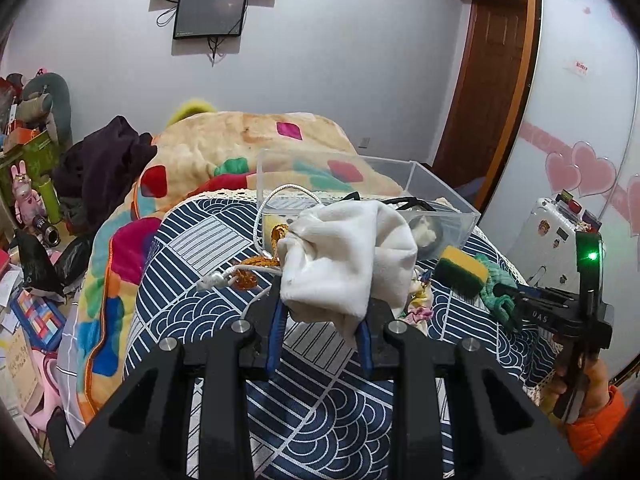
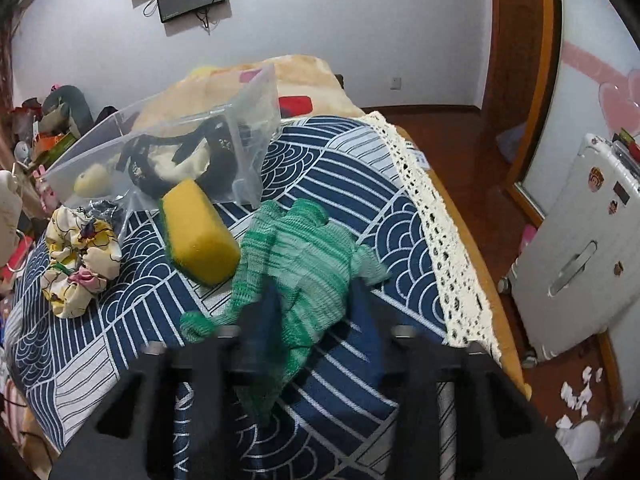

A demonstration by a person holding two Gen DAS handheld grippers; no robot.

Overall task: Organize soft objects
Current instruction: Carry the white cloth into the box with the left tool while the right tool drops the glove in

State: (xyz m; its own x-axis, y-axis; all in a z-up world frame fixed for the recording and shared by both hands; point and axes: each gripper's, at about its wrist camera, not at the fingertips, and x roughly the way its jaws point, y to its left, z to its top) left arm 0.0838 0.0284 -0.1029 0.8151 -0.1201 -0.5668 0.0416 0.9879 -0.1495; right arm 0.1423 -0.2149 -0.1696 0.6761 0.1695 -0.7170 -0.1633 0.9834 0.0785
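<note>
My left gripper [image 1: 322, 300] is shut on a white soft cloth pouch [image 1: 344, 252] with a white cord and orange tassel, held above the blue patterned cloth [image 1: 224, 240]. Behind it stands a clear plastic box [image 1: 436, 192] with soft items inside; it also shows in the right wrist view [image 2: 256, 120]. My right gripper [image 2: 316, 292] straddles a green knitted cloth [image 2: 296, 248] lying on the cloth, its jaws apart on either side. A yellow-green sponge [image 2: 198, 232] lies beside it, also seen in the left wrist view [image 1: 460, 270]. A floral scrunchie [image 2: 78, 256] lies further left.
A colourful blanket [image 1: 192, 160] and dark clothing [image 1: 104, 156] lie behind the cloth. A lace trim [image 2: 440, 240] marks the right edge. A white suitcase [image 2: 580, 248] stands on the wooden floor at right. Clutter fills the floor at left [image 1: 28, 240].
</note>
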